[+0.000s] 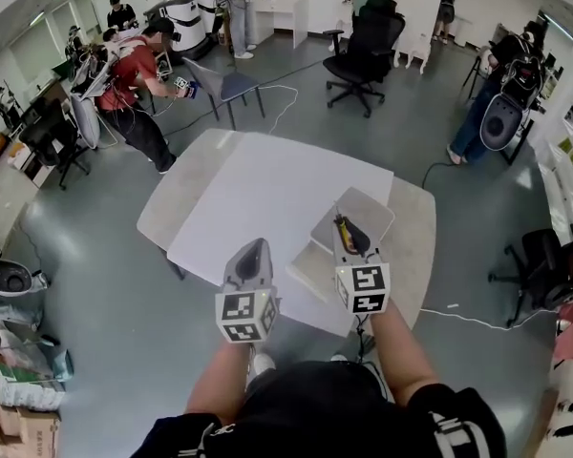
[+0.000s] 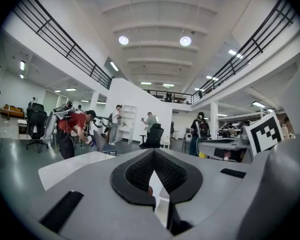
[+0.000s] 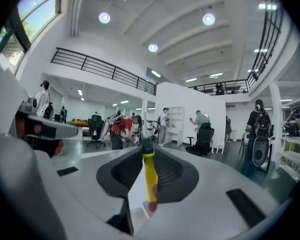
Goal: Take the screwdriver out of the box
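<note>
In the head view my right gripper (image 1: 348, 229) hangs over the open pale box (image 1: 374, 208) on the right part of the white table (image 1: 267, 194). It is shut on the screwdriver (image 1: 343, 228), which has a yellow handle and a dark end. In the right gripper view the yellow screwdriver (image 3: 149, 176) stands upright between the black pads (image 3: 172, 176), its black end up and a reddish part low down. My left gripper (image 1: 253, 249) sits left of the box, over the table's near edge. Its jaws are together with nothing in them, the left gripper (image 2: 154, 181) showing only a thin slit.
A flat pale panel (image 1: 312, 271), maybe the box's lid, lies by the near edge. Around the table are a black office chair (image 1: 365, 51), a person in red (image 1: 132, 89) bending at the far left, cables on the floor and clutter at the left.
</note>
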The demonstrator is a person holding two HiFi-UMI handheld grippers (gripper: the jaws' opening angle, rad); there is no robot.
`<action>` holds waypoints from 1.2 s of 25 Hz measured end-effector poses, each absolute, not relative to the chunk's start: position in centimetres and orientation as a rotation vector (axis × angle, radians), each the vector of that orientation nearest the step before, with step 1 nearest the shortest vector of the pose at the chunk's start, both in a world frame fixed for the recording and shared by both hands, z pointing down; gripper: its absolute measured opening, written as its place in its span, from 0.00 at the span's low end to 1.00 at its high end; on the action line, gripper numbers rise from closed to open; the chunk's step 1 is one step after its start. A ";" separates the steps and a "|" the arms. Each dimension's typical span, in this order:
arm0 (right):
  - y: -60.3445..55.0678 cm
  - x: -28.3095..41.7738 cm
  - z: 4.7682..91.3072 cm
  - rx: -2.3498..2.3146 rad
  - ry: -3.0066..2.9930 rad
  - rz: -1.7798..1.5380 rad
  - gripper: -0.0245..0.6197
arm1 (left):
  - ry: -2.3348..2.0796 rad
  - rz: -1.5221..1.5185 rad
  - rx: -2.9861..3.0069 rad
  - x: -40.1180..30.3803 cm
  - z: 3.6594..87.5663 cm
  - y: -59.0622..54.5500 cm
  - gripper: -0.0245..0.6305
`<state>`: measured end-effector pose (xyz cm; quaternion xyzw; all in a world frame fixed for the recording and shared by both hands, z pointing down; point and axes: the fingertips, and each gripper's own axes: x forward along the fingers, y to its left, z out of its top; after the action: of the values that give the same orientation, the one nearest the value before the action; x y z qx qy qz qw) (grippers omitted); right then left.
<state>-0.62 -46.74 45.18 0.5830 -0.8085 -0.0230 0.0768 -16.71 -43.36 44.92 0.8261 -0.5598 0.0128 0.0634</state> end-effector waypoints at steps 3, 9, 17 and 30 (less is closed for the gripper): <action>-45.2 1.0 42.2 1.874 -2.445 -0.169 0.16 | -1.677 0.026 2.525 -15.5 44.6 -43.4 0.06; -43.2 3.3 42.0 1.990 -2.416 -0.182 0.16 | -1.632 0.032 2.555 -14.1 44.6 -43.4 0.06; -43.0 3.9 43.1 1.999 -2.395 -0.122 0.16 | -1.614 0.036 2.585 -13.0 44.3 -43.2 0.06; -43.1 3.8 43.4 1.979 -2.417 -0.094 0.16 | -1.625 0.048 2.580 -12.8 44.4 -43.0 0.06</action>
<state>3.83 -43.09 43.38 0.6332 -0.7734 -0.0301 0.0084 -12.82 -43.04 44.45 0.8451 -0.5324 0.0157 0.0457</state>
